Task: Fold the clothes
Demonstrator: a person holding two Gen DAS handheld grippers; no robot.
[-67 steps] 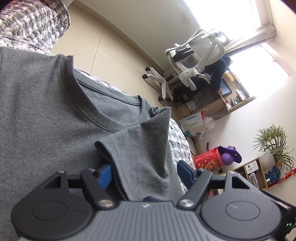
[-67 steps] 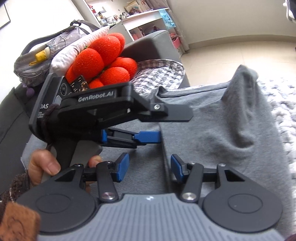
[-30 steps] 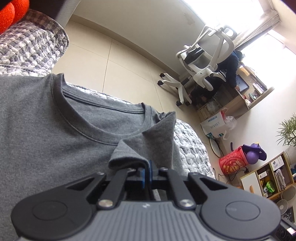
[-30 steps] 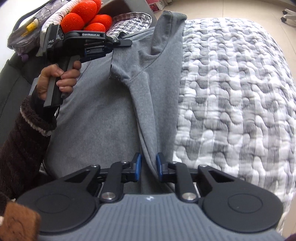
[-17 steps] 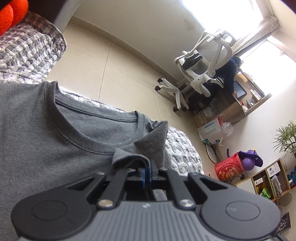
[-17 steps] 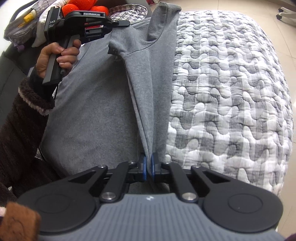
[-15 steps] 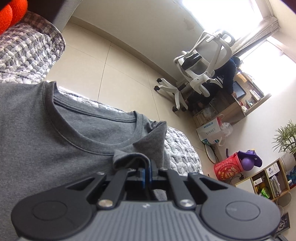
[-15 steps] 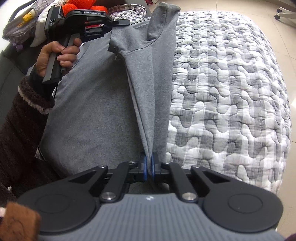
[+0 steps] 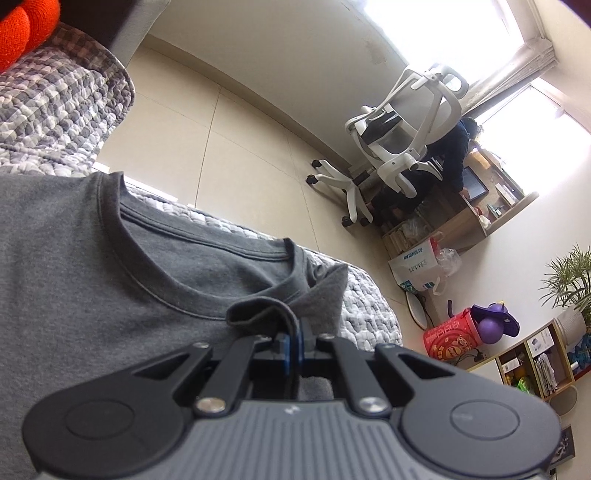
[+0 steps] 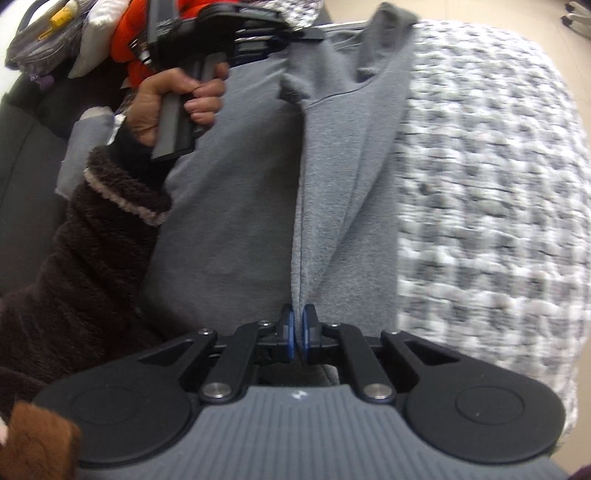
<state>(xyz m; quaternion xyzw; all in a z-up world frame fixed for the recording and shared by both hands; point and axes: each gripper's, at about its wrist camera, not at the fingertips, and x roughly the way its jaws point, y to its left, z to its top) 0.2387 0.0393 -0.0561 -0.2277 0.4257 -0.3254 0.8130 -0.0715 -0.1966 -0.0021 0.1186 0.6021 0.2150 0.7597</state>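
A grey T-shirt (image 9: 92,266) lies on a grey-and-white quilted cover (image 10: 491,177), also seen in the right wrist view (image 10: 240,206). My left gripper (image 9: 294,341) is shut on a fold of the shirt near its collar (image 9: 207,251). My right gripper (image 10: 298,332) is shut on the folded side edge of the shirt, lower down. The edge is lifted into a ridge between both grippers. The left gripper (image 10: 295,35) shows at the top of the right wrist view, held by a hand (image 10: 177,99).
An orange plush (image 9: 22,29) and a bag (image 10: 48,33) sit by the dark sofa (image 10: 26,155). Beyond the cover's edge lie tiled floor (image 9: 240,155), a white office chair (image 9: 402,129), a desk, a red tin (image 9: 450,332) and shelves.
Both grippers have shut on the shirt's side. They now lift that side and carry it leftward over the shirt body; the right wrist view is blurred by motion.
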